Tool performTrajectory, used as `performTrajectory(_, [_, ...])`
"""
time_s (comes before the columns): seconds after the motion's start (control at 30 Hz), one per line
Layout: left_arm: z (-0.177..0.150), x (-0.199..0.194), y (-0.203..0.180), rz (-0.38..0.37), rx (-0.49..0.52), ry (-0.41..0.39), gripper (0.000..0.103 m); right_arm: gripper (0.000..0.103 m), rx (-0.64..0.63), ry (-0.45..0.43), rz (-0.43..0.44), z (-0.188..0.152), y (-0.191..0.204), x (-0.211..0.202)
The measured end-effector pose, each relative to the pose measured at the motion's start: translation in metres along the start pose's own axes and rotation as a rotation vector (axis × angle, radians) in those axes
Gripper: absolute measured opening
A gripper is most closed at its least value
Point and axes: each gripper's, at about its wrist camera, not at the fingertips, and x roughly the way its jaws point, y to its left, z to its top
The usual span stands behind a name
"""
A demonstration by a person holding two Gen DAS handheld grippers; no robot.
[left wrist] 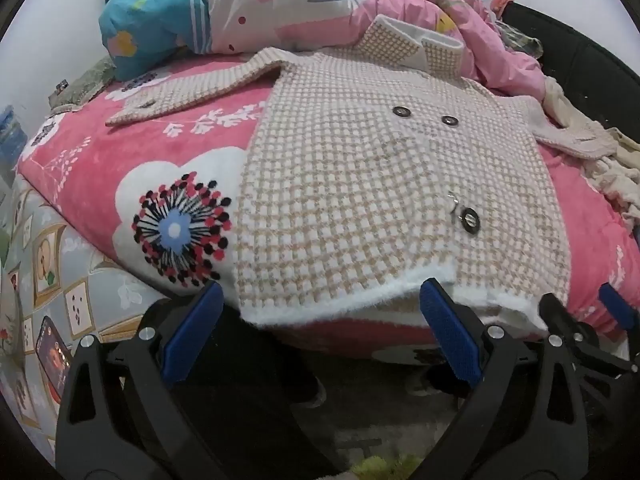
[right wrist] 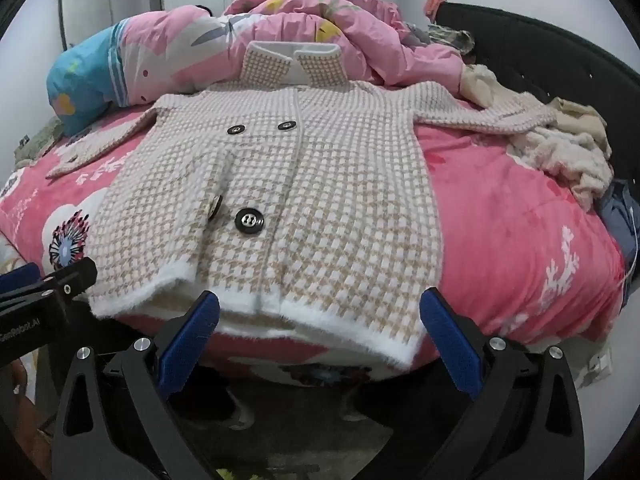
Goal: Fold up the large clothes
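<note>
We hold the left gripper (left wrist: 320, 304) and the right gripper (right wrist: 320, 312) with jaws spread wide and empty — both just short of the fuzzy white hem of the houndstooth coat (right wrist: 288, 200), which lies flat, buttons up, on the pink blanket (right wrist: 500, 216).

The bed (right wrist: 500, 216) is covered by a pink blanket (left wrist: 104, 152) printed with white flowers. A beige-and-white checked coat (right wrist: 320, 208) lies spread flat on it, front up, hem at the near edge, sleeves out to each side. Behind the coat's collar sits a bunched pink quilt (right wrist: 320, 24). A heap of cream clothes (right wrist: 568, 152) lies by the right sleeve
</note>
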Motion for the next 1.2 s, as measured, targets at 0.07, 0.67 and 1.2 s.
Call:
performTrajectory(0.07, [0.003, 0.007, 0.004, 0.003, -0.014, 0.011, 0.095, 0.098, -0.023, -0.002, 0.001, 0.008, 0.002, 0.005])
performTrajectory(0.67, [0.111, 0.067, 0.088, 0.071, -0.116, -0.127, 0.095, 0.098, -0.170, -0.072, 0.187, 0.117, 0.060, 0.068])
performTrajectory(1.2, [0.253, 0.157, 0.252, 0.270, -0.489, -0.219, 0.095, 0.098, -0.290, -0.125, 0.345, 0.189, 0.151, 0.129])
